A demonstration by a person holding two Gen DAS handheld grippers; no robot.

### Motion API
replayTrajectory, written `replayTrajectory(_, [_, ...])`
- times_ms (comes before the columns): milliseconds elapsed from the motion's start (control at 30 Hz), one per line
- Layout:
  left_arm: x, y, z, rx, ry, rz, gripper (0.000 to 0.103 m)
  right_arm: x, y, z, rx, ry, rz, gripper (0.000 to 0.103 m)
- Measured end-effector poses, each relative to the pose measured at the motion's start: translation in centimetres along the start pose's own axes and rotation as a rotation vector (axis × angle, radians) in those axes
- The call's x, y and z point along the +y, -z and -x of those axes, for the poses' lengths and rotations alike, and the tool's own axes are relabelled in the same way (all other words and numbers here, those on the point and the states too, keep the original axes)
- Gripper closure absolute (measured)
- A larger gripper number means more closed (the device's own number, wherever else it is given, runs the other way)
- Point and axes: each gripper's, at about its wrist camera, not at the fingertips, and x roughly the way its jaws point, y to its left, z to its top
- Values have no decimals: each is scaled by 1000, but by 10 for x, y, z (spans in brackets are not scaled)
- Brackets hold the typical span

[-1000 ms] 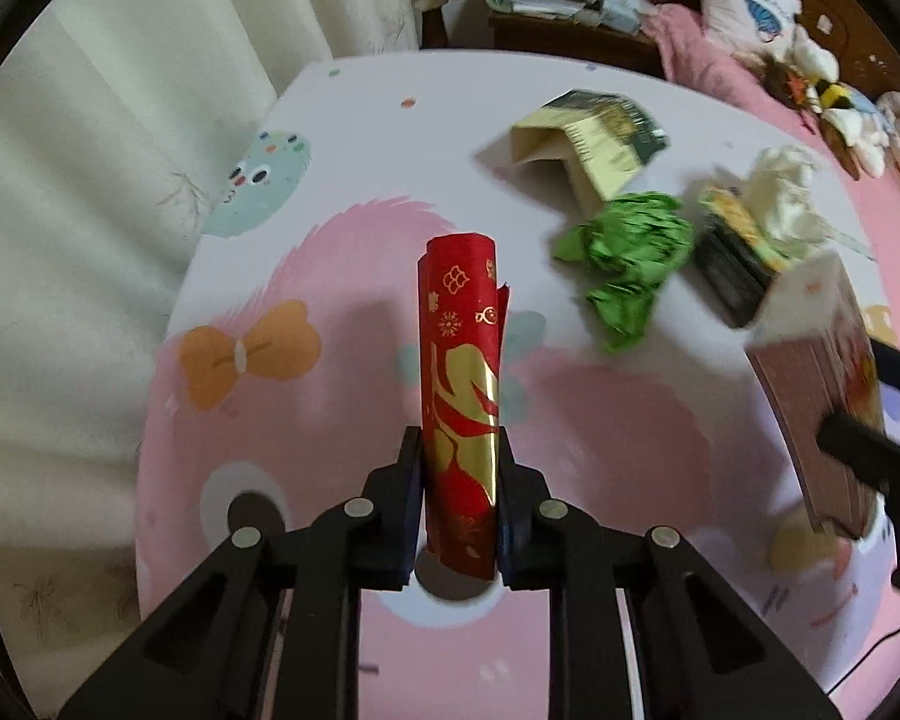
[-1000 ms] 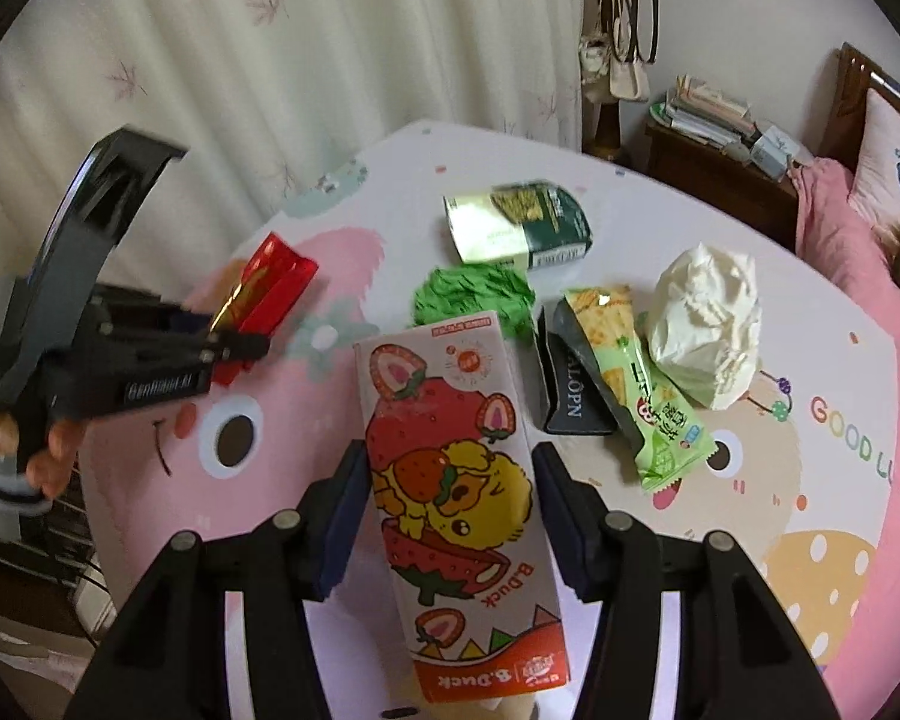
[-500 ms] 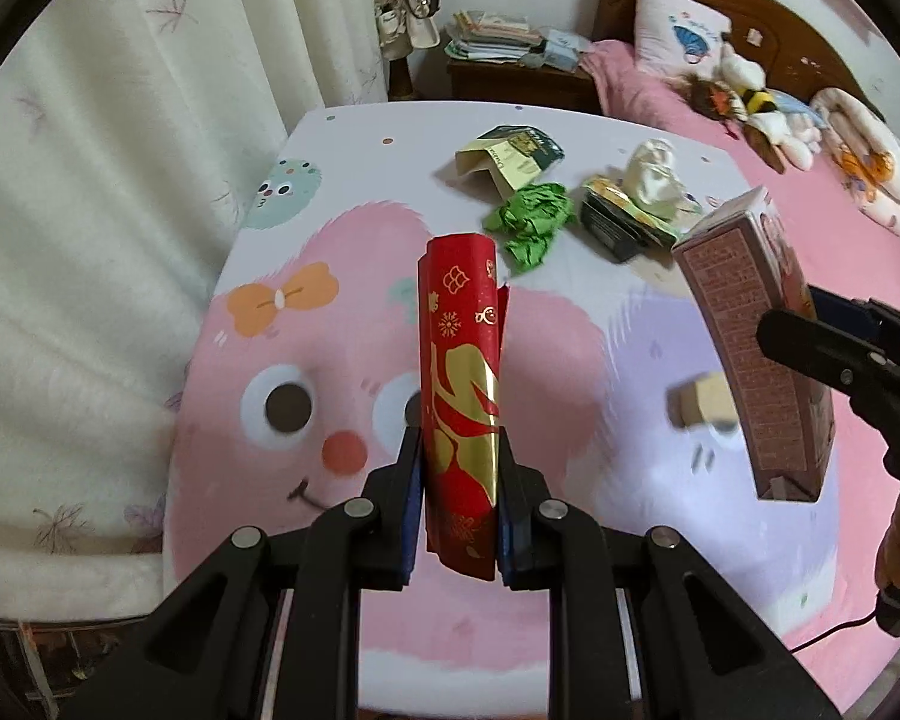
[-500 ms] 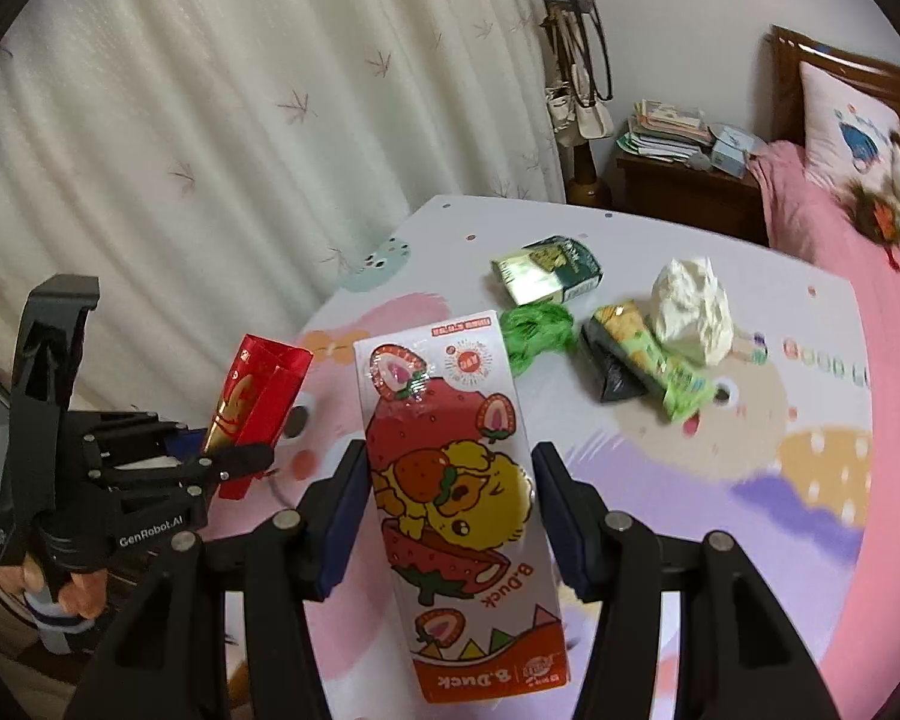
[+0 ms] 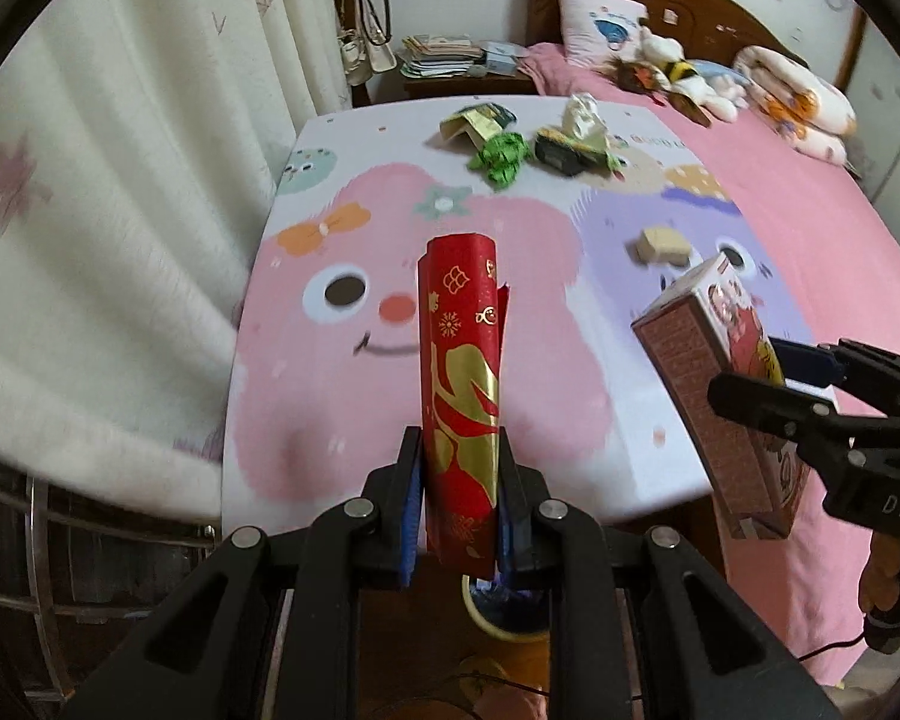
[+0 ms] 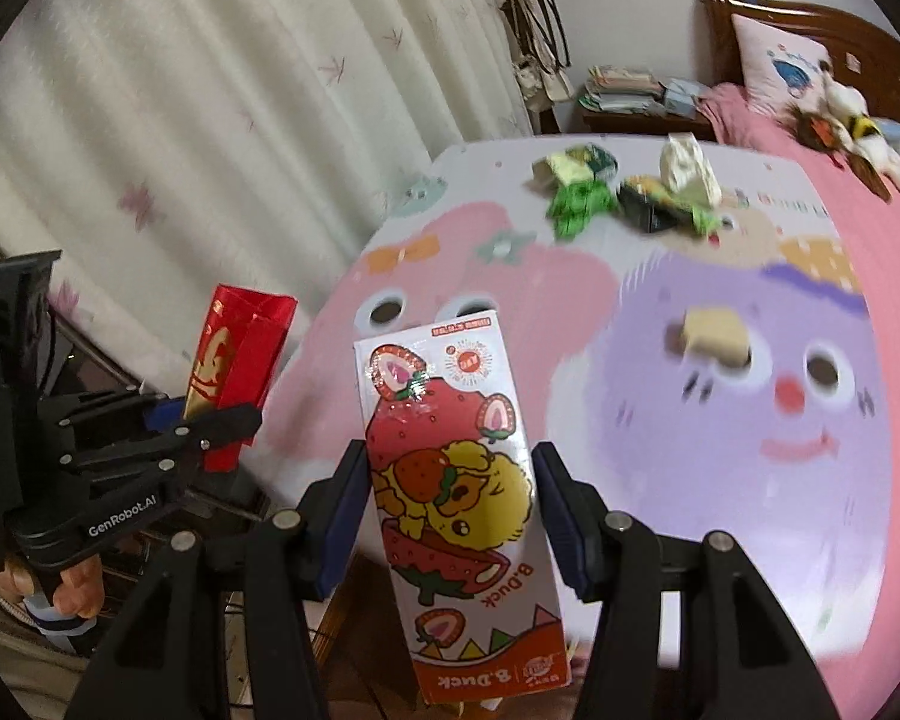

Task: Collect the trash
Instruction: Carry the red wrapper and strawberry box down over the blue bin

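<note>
Left wrist view: my left tool clamps a red packet; my right tool grips a strawberry carton, both off the tabletop edge.

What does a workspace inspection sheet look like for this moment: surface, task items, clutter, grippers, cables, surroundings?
Surface: cartoon-print table cover, pink and purple faces.
Job's things: red and gold wrapper and strawberry carton both held off the table; on the table, a green crumpled paper, a green box, a snack packet, a white wad and a tan piece.
Clutter: nothing seen beyond the trash.
Grippers: left gripper shut on the wrapper; right gripper shut on the carton.
Cables: thin dark cable on the pink cloth, lower right.
Surroundings: curtain, bed with plush toys, a bin below the left gripper.
</note>
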Motion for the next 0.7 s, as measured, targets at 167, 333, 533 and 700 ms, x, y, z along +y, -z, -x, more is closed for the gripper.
replayTrajectory(167, [8,47,5,30,42,-47,85,26,51,0,29,43,-46,49])
replayTrajectory(333, [2,84,-9,105,85,-93,85,30,98,-9,103,82,-121,49])
replayTrajectory(533, [-16,115,-35,185,132,-112,85,17,142,-29,200,120,-202,49])
replayTrajectory(700, [-35,139,-78,261,147,-108,85,-9,182,-63,268,134,-285,49])
